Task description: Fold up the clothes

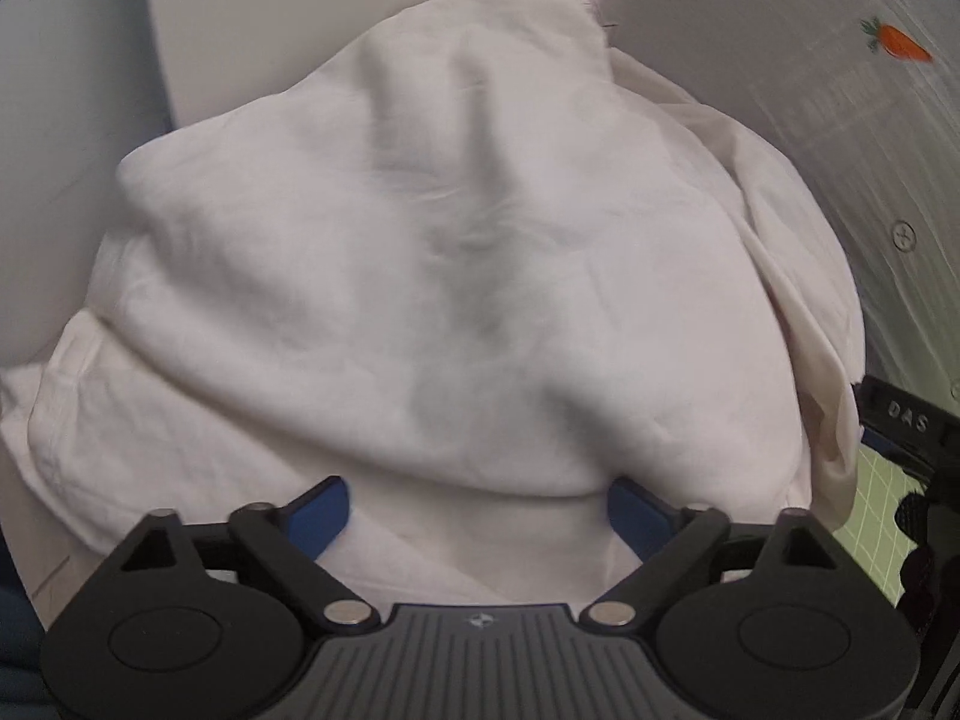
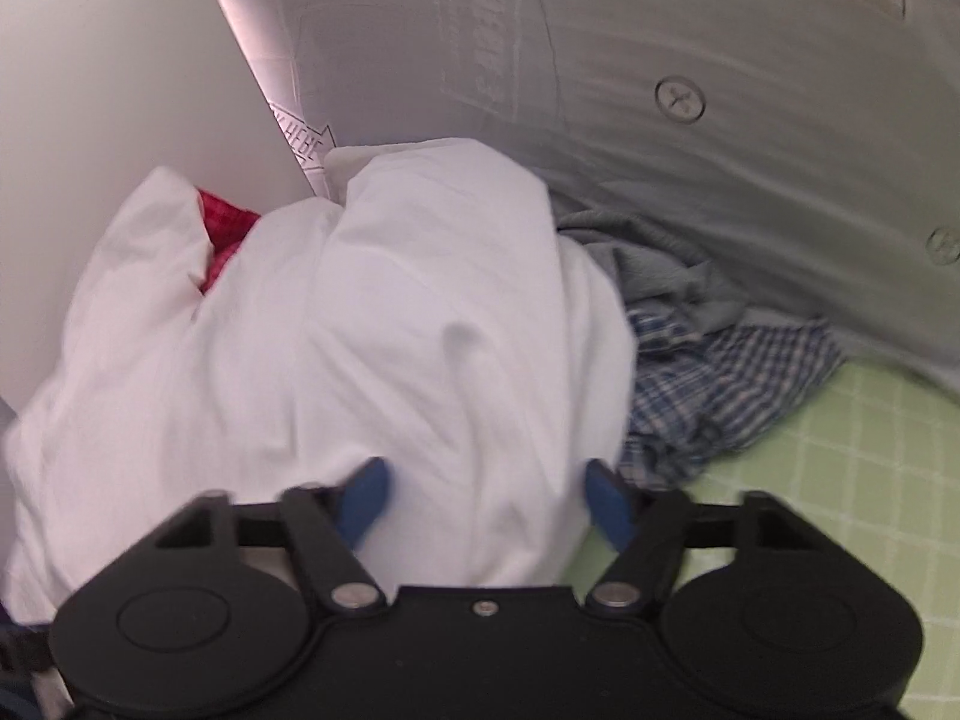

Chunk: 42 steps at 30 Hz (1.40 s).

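Both views are softly and evenly lit, with no hard shadows; only shallow grey shading sits in the folds of the white cloth (image 1: 456, 276). In the right wrist view the same cloth (image 2: 336, 336) is nearly blown out, its creases faint. Motion blur smears the blue fingers (image 2: 366, 501) there and softens the checked fabric (image 2: 720, 384). Fisheye distortion bends the wall lines, and dark vignetting fills the frame corners. The left wrist view is slightly hazy throughout.
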Tool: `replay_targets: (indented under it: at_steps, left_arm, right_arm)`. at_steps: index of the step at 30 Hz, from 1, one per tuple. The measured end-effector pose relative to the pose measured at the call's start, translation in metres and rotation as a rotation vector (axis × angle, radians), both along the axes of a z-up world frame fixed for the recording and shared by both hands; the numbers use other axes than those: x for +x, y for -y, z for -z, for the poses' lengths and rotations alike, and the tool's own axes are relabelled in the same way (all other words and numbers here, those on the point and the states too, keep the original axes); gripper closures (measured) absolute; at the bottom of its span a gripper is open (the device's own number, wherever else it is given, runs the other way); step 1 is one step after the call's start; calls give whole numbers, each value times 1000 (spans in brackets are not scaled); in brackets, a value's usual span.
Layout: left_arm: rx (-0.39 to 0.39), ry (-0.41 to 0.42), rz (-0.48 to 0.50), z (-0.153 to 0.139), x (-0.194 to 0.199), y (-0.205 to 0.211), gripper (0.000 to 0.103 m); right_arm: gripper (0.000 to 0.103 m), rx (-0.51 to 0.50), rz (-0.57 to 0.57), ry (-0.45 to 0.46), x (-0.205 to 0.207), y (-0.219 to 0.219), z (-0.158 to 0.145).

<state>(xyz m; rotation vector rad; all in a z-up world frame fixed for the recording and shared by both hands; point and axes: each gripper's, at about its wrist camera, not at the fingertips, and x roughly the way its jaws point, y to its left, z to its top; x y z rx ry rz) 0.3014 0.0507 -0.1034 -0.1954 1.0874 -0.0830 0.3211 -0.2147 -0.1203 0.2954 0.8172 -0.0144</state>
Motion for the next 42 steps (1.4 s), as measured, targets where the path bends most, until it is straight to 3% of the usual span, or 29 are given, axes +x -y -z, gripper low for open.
replay_targets:
  at_steps: [1,2,3,4,6,12,15,19,23,27,32,34,35,36,38,40,42]
  left_arm:
    - [-10,6,26,-2,1,2,41]
    - [-23,12,48,-4,0,5,48]
    - [-39,16,63,-6,-1,7,64]
    - [-42,28,74,-8,-3,10,85]
    - [-11,73,84,-17,-10,18,103]
    - [79,213,115,-43,-34,39,103]
    - [81,292,146,-68,-51,51,103]
    - [10,315,183,-84,-71,74,103]
    - [-6,274,166,-76,-89,77,103]
    - [9,231,98,-64,-93,56,97]
    - [51,172,-7,-50,-80,24,67]
    - [80,164,-15,-45,-72,16,46]
    - [100,163,-20,-43,-68,14,40]
    - [110,163,-28,-41,-64,11,31]
    - [113,158,-41,-36,-55,3,27]
    - [124,148,-59,-29,-45,-5,24]
    - [147,139,-99,-22,-34,-15,20]
  right_arm:
    - [54,-6,2,8,-1,-1,-1]
    - [69,-19,-5,26,-3,-3,-3]
    - [79,-38,-7,47,-6,-5,-5]
    - [84,-57,-7,70,-9,-7,-8]
    - [95,-77,-6,120,-18,-9,-14]
    - [98,-142,-8,282,-51,-16,-53]
    - [99,-169,-9,346,-75,-16,-77]
    - [99,-215,-9,399,-111,-16,-99]
    - [99,-220,20,371,-155,-7,-107]
    - [99,-221,3,242,-190,-4,-92]
    - [91,-231,-1,-33,-178,-2,-43]
    - [73,-266,28,-29,-171,-1,-42]
    - [53,-279,29,-4,-165,0,-46]
    - [43,-290,32,17,-158,0,-49]
    - [42,-303,34,48,-139,0,-53]
    - [33,-280,20,51,-117,4,-53]
    - [16,-266,43,52,-93,6,-51]
